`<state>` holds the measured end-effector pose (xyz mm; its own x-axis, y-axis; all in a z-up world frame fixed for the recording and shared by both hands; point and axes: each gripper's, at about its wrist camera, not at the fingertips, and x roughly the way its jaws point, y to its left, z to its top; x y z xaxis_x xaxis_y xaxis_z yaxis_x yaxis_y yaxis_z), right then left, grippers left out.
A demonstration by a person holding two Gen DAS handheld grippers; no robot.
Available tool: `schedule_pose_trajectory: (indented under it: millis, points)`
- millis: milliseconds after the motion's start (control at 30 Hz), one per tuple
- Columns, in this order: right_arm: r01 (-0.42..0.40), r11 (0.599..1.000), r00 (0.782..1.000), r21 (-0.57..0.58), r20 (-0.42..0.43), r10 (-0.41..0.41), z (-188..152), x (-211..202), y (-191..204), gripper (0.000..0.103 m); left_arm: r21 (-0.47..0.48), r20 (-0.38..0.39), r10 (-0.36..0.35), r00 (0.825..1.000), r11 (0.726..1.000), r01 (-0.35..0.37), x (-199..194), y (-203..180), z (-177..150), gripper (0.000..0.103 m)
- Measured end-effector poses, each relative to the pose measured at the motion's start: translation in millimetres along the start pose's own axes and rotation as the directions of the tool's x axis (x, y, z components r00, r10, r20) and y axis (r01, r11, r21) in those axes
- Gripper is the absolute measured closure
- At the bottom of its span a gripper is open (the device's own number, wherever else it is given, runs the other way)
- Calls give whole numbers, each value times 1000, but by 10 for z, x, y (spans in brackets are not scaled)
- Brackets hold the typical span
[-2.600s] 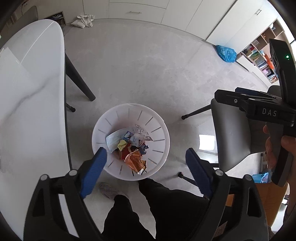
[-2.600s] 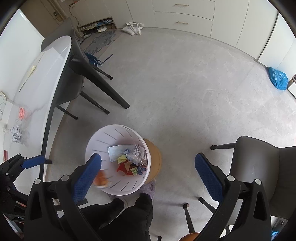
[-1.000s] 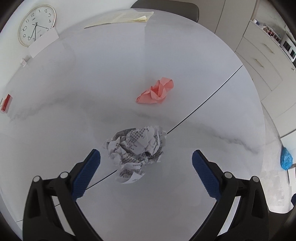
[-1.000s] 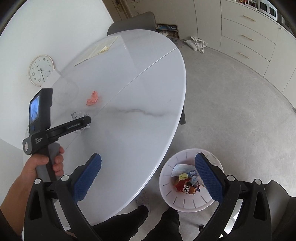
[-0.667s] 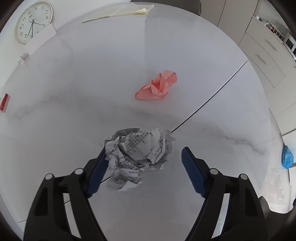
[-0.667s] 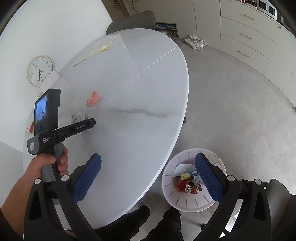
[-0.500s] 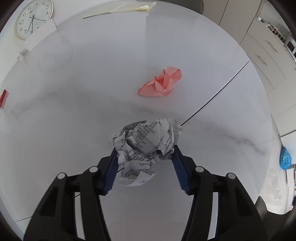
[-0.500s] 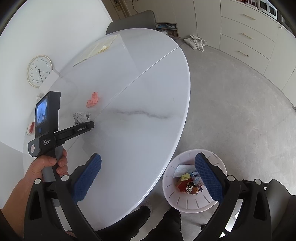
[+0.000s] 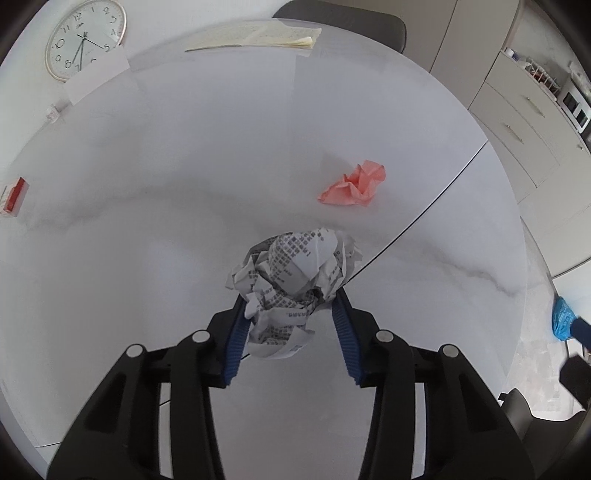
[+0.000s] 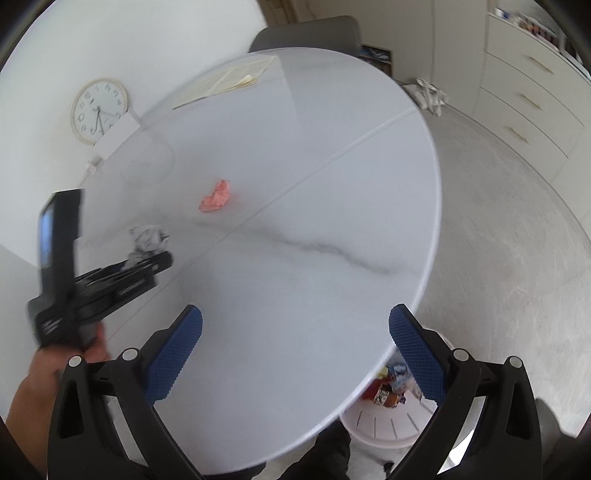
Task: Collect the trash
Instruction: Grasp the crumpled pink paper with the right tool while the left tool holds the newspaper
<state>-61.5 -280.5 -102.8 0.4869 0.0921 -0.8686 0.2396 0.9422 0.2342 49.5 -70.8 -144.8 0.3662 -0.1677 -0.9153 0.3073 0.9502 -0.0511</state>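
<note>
A crumpled printed receipt sits between the blue pads of my left gripper, whose jaws are closing and press on both its sides just above the white marble table. A crumpled pink paper lies on the table beyond it, to the right. In the right wrist view, my right gripper hangs open and empty over the table's near part. The left gripper with the receipt is at the left, and the pink paper is farther back. A white slotted bin with wrappers stands on the floor, half hidden by the table edge.
A wall clock leans at the table's far left, and a stack of papers lies at the far edge. A small red box is at the left rim. A grey chair stands behind the table. A person's hand holds the left gripper.
The left gripper's jaws came together on the receipt ball, which now sits slightly off the table. The right gripper swung left over the table, so the bin slid under the table edge.
</note>
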Motion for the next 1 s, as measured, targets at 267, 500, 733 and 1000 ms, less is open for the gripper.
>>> schedule_pose_trajectory:
  millis: [267,500,733,1000]
  points:
    - [-4,981,999,-195,-33,-2,606,812,709,3,-77,40,45,998,996,-41,-498,674,-216,60]
    - [26,968,998,-250,-48,-40,937,1400,1113,9,-133,23,15,1000,991,-12,-547,1101,-325,59]
    - [67,965,991,-253,-94,-93,1007,1714,1261,39,-131,7,-23,1000,991,23,-418,1184,-325,59]
    - [60,959,991,-277,-100,-91,1028,1791,1338,60,-153,29,-37,999,987,41,-479,1243,-322,59]
